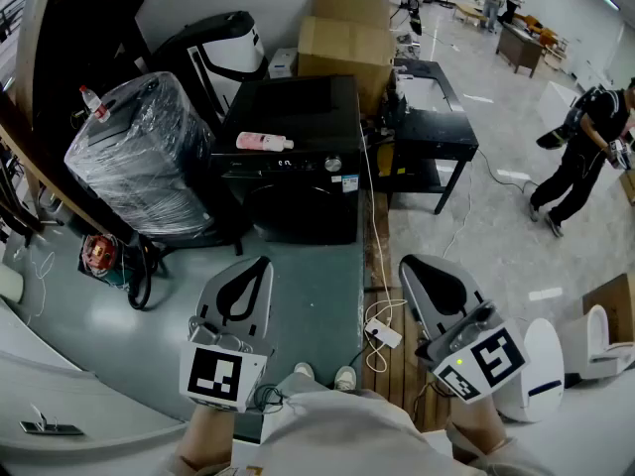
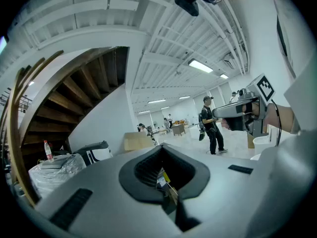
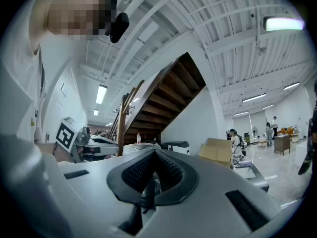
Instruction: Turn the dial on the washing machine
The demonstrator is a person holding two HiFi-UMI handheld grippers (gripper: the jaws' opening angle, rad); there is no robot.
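The black washing machine [image 1: 293,162] stands on the floor ahead of me, its silver dial [image 1: 333,164] at the right of its control strip. A pink bottle [image 1: 264,142] lies on its top. My left gripper [image 1: 260,263] and right gripper [image 1: 407,263] are held level side by side, well short of the machine, and touch nothing. Both look shut and empty: in the left gripper view [image 2: 163,148] and the right gripper view [image 3: 156,152] the dark pads meet. Each gripper shows in the other's view, the right gripper [image 2: 242,114] and the left gripper [image 3: 94,144].
A plastic-wrapped appliance [image 1: 139,157] with a bottle [image 1: 91,102] on top stands left of the machine. Cardboard boxes [image 1: 342,38] are behind it, a black table [image 1: 429,117] to its right. A power strip [image 1: 382,333] with cables lies near my feet. A person [image 1: 580,157] walks at right.
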